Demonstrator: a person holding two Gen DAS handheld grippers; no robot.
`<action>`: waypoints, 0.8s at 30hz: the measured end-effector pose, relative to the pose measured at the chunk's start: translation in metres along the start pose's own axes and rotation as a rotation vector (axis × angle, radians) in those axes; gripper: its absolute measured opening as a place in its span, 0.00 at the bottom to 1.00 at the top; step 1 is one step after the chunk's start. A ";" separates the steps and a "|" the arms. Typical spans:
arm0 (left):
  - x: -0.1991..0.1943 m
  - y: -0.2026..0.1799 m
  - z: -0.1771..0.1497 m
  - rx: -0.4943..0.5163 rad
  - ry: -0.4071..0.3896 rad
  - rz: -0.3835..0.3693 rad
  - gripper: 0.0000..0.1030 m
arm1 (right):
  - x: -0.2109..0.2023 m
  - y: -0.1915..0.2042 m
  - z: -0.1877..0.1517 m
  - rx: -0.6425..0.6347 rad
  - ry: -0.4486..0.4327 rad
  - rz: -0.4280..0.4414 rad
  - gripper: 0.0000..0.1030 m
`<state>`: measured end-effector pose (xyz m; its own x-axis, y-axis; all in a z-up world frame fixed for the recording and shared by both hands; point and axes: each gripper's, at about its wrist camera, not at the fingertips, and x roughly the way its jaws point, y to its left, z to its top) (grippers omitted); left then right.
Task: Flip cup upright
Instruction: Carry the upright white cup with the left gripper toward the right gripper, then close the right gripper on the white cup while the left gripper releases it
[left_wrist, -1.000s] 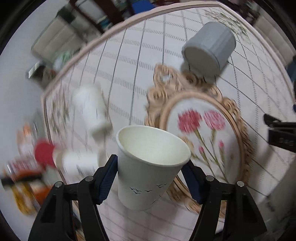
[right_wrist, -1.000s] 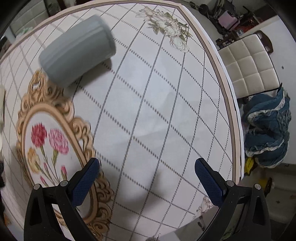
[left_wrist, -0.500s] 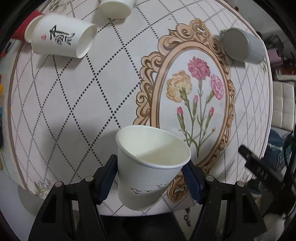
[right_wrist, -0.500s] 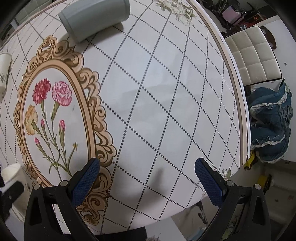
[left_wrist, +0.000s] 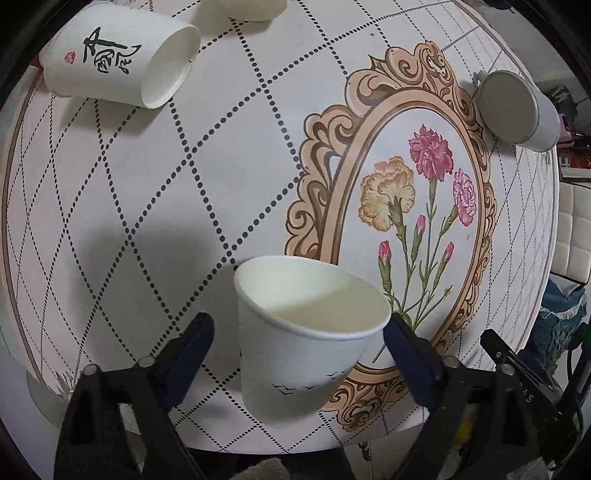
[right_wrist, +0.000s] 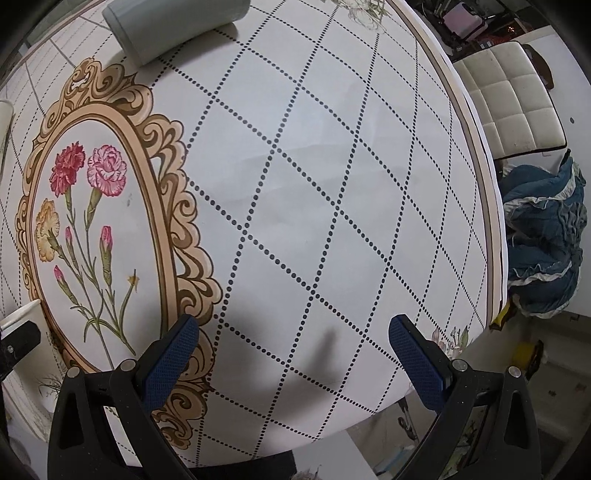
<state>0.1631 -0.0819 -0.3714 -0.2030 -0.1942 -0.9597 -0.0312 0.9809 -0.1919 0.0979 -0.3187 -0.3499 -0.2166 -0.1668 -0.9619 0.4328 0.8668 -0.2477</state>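
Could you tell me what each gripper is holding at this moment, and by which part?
The left gripper has the paper cup between its jaws, at the sidewalls below the rim, mouth up. The right gripper is open, holding nothing.

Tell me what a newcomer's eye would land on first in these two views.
First, the white paper cup with small birds, mouth up, between the fingers of the left claw near the table's near edge. Next, the tablecloth's ornate oval frame of carnations at its middle. Then the cups lying on their sides: one with black calligraphy at far left, a grey one at far right.
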 end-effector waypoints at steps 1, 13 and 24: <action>0.000 0.001 0.001 0.000 0.003 -0.003 0.92 | 0.000 0.000 0.001 0.002 0.002 0.000 1.00; -0.076 0.012 -0.047 0.144 -0.230 0.150 0.92 | -0.027 -0.015 -0.019 0.047 -0.042 0.089 1.00; -0.115 0.077 -0.097 0.127 -0.418 0.414 0.92 | -0.090 0.060 -0.082 -0.083 -0.142 0.213 1.00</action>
<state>0.0889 0.0166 -0.2554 0.2291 0.1916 -0.9543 0.0905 0.9720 0.2169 0.0717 -0.2127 -0.2686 -0.0008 -0.0358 -0.9994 0.3812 0.9239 -0.0334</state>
